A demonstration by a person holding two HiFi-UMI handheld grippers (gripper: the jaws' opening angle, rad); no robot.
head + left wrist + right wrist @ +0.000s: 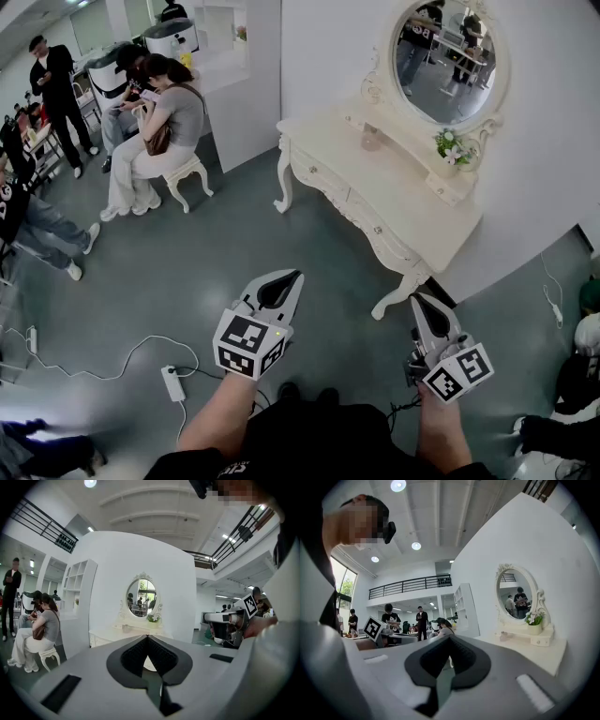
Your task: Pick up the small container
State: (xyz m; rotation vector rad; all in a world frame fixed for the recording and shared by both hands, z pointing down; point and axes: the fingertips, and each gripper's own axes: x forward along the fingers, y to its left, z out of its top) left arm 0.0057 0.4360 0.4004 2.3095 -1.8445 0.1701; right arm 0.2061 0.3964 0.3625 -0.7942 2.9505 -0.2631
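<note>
The container [371,139] stands on the table [394,211], by its back edge toward the left corner, just beside the foot of the mirror [445,61] (it is small and pale pink; no finer detail shows). Nothing touches it. The flowers [453,148] sit on the raised shelf at the mirror's other side, well apart from the container.

Both grippers hang low over the floor [234,239] in front of the table, well apart from the container. The left gripper [293,274] has its jaws closed, tips meeting, with nothing between them. Its own view looks over the joined tips toward the table and mirror, and the container shows there just left of the tips' line. The right gripper [415,298] is near the leg [394,298] at the table's front right corner. Its jaws too are pressed together and empty. In its view the table lies off to the right, with the container small at the mirror's base.

Beyond the table's left end a person [159,122] sits on a white stool [185,175], head bent. A power strip [174,382] lies on the floor to the left of the left gripper, with a white cable running from it.
</note>
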